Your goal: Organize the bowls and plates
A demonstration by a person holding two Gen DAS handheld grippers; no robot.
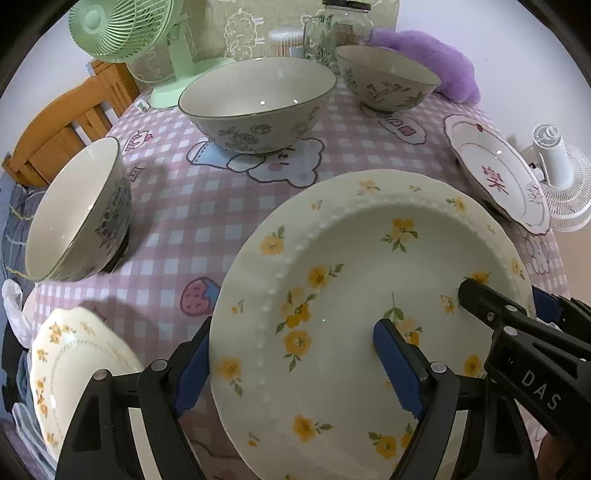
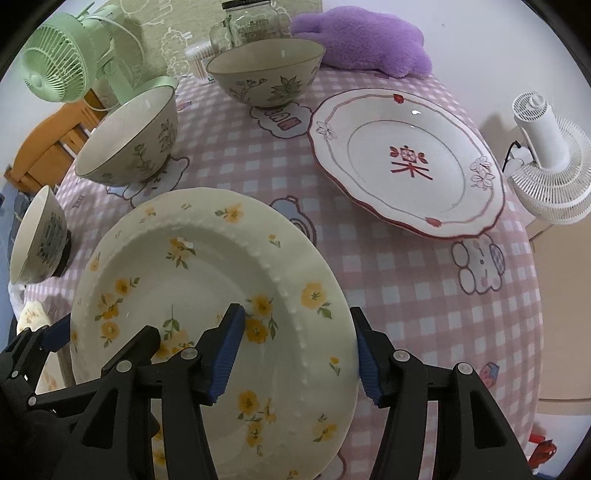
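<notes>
A cream plate with yellow flowers [image 1: 351, 295] [image 2: 207, 295] is held tilted above the table by both grippers. My left gripper [image 1: 295, 369] is shut on its left rim. My right gripper [image 2: 295, 354] is shut on its right rim and shows in the left wrist view [image 1: 517, 332]. A smaller yellow-flowered plate [image 1: 74, 369] lies at the near left. A white plate with red trim [image 2: 406, 158] [image 1: 495, 173] lies at the right. Three patterned bowls stand on the table: a large one [image 1: 258, 103] [image 2: 129, 140], one at the back [image 1: 384, 77] [image 2: 266, 74], one at the left edge [image 1: 77, 210] [image 2: 37, 236].
The round table has a pink checked cloth [image 1: 184, 206] [image 2: 406, 295]. A green fan [image 1: 122, 33], glass jars [image 1: 340, 22] and a purple plush [image 2: 362, 37] stand at the back. A white fan [image 2: 546, 155] stands beyond the right edge. A wooden chair [image 1: 66, 122] is at the left.
</notes>
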